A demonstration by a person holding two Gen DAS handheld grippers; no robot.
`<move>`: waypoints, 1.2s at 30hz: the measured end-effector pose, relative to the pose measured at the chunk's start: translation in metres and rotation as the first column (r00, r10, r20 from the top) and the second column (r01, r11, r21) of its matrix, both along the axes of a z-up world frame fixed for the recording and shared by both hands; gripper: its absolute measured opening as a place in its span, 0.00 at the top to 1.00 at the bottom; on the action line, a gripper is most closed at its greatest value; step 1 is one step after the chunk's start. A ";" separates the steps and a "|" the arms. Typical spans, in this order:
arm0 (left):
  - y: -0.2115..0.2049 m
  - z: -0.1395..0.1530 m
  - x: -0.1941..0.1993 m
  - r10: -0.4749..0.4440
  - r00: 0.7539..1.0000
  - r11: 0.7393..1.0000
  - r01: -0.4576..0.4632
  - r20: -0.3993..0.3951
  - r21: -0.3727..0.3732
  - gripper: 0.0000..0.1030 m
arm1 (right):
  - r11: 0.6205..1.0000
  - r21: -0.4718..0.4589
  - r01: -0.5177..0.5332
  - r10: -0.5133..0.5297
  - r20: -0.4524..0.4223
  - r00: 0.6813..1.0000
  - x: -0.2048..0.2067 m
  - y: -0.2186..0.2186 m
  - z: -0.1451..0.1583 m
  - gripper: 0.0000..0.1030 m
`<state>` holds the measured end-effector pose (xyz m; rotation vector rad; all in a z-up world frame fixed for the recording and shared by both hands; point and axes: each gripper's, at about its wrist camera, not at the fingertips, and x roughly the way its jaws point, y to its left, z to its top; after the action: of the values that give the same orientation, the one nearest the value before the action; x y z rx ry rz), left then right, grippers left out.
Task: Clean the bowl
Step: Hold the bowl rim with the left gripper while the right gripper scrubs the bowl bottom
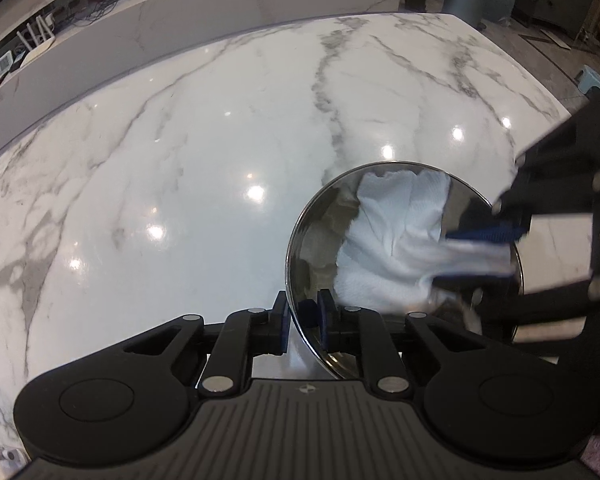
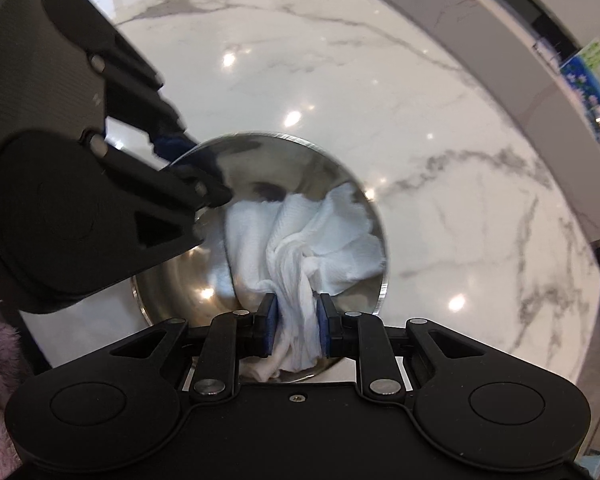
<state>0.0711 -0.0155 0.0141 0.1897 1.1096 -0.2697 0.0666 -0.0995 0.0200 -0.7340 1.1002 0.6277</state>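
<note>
The steel bowl (image 1: 316,240) rests on the marble tabletop (image 1: 204,128), tipped with its round mouth facing up and toward the right gripper (image 2: 296,320), and a crumpled white cloth (image 2: 300,236) lies inside it, bunched toward the bowl's right half in the right wrist view. Bare tabletop spreads wide beyond and to the left of the bowl, the far edge well apart from it. The left gripper (image 1: 304,316) is clenched on the bowl's near rim, one pad inside and one outside, while the right gripper pinches a gathered fold of the cloth over the bowl's edge.
</note>
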 end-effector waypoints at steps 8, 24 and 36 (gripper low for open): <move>0.000 0.000 0.001 -0.017 1.000 1.000 0.017 0.001 0.003 0.87 | 0.999 0.052 -0.011 0.009 0.034 0.999 0.011 -0.004 0.002 0.83; 0.005 -0.001 0.002 0.002 1.000 0.999 -0.003 -0.021 -0.038 0.86 | 0.992 0.120 -0.041 0.045 -0.029 0.999 0.015 0.005 -0.014 0.83; 0.004 -0.002 0.001 0.007 1.000 1.000 -0.008 -0.024 -0.027 0.86 | 0.992 0.115 -0.050 0.060 -0.087 0.994 0.004 0.009 -0.014 0.84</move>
<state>0.0717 -0.0113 0.0120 0.1584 1.1294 -0.2809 0.0706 -0.0904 0.0057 -0.6447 1.1209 0.7701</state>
